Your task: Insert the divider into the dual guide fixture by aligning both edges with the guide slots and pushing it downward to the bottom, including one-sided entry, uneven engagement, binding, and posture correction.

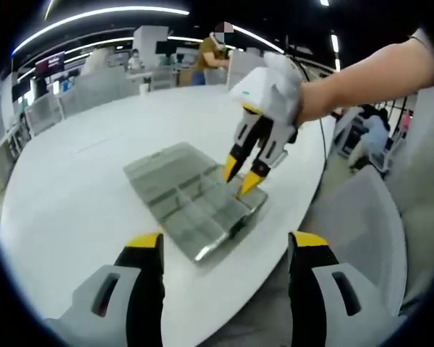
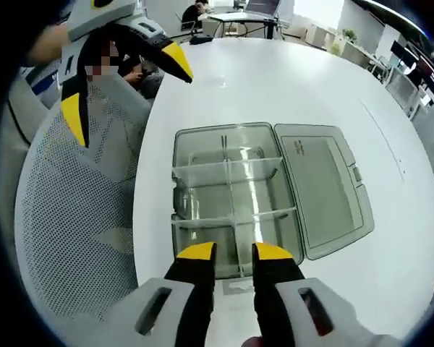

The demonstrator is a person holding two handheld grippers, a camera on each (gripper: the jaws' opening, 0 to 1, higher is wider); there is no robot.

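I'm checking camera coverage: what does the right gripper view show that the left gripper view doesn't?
Right gripper view: looks down into the box, with dividers crossing it, the open lid flat beside it, and a mesh chair.

Left gripper view: a person's forearm holding the right gripper over the box.

Both: white table, box, both grippers.

The dual guide fixture (image 2: 235, 195), a clear grey plastic box, lies flat on the white counter (image 2: 275, 79) near its edge, hinged lid (image 2: 322, 188) swung open beside it. Translucent dividers (image 2: 228, 171) (two crosswise, one lengthwise) stand upright inside, splitting it into compartments.
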